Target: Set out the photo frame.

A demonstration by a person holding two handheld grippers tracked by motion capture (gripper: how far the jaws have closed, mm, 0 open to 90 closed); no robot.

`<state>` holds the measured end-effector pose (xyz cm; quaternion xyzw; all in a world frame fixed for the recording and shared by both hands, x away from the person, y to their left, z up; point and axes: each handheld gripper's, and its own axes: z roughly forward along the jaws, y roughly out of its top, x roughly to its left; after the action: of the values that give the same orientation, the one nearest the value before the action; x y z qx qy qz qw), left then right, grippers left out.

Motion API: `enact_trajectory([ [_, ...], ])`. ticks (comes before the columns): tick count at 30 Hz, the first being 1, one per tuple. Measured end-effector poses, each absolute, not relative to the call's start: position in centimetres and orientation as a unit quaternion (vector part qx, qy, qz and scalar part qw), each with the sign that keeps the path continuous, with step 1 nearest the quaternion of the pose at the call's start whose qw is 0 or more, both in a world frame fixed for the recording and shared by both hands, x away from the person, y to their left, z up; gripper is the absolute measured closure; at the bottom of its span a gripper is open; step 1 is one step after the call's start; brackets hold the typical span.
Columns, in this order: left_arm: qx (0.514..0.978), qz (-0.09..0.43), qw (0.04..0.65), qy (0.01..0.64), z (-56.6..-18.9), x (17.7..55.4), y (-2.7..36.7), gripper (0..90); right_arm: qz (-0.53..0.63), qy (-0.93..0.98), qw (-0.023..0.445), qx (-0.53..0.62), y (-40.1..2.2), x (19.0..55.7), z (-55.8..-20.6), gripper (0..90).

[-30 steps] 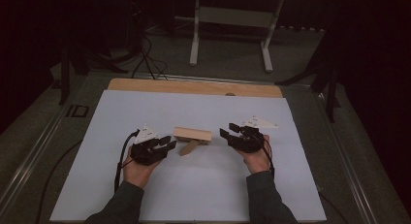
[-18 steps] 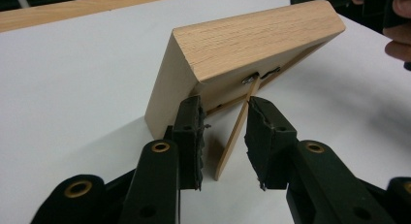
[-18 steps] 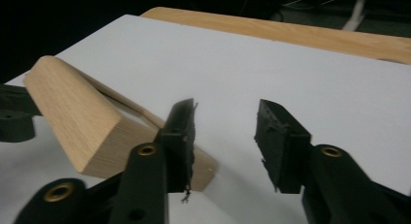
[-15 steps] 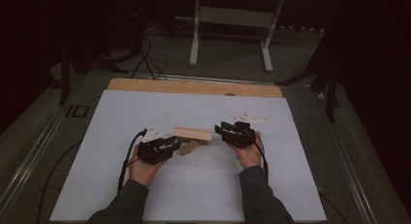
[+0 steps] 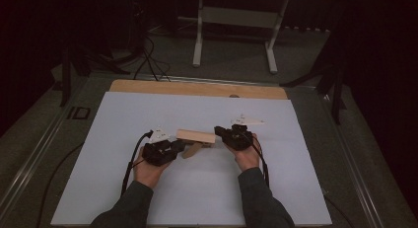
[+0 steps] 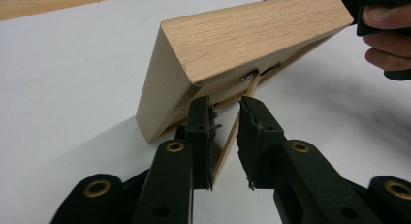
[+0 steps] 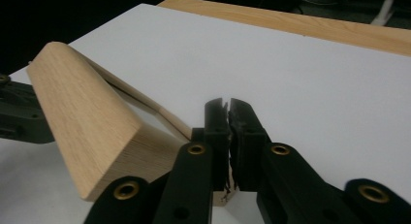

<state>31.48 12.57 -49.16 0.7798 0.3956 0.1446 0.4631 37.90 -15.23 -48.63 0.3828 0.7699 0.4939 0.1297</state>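
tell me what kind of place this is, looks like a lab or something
Probably a lab or recording room, not a home. A white sheet covers a wooden table, a metal stand and loose cables sit on the dark floor behind, and black curtains close it in.

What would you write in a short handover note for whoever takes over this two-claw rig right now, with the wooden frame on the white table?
Left claw: open, jaws have just been closing. The thin back strut of the wooden frame runs between them, not yet pinched.
Right claw: shut, jaws have just closed, at the frame's other end. I cannot tell whether it pinches the frame.
Frame: tilted on the white sheet, between both hands.
Done: both claws are at the frame.
Left: grip the strut, then probably fold or set it while the right claw steadies the frame.
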Motion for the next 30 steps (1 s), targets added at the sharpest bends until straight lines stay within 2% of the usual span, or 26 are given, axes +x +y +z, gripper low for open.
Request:
enact_trajectory([
  [16, 0.784, 0.152, 0.451, 0.399, -49.0, 31.9, 12.0, 88.3, 0.505, 0.772, 0.118, 0.368, -14.8, 37.6, -48.4, 88.0],
  [30, 0.787, 0.151, 0.443, 0.402, -48.8, 32.3, 11.1, 89.2, 0.506, 0.773, 0.113, 0.366, -14.9, 37.5, -48.3, 88.1],
])
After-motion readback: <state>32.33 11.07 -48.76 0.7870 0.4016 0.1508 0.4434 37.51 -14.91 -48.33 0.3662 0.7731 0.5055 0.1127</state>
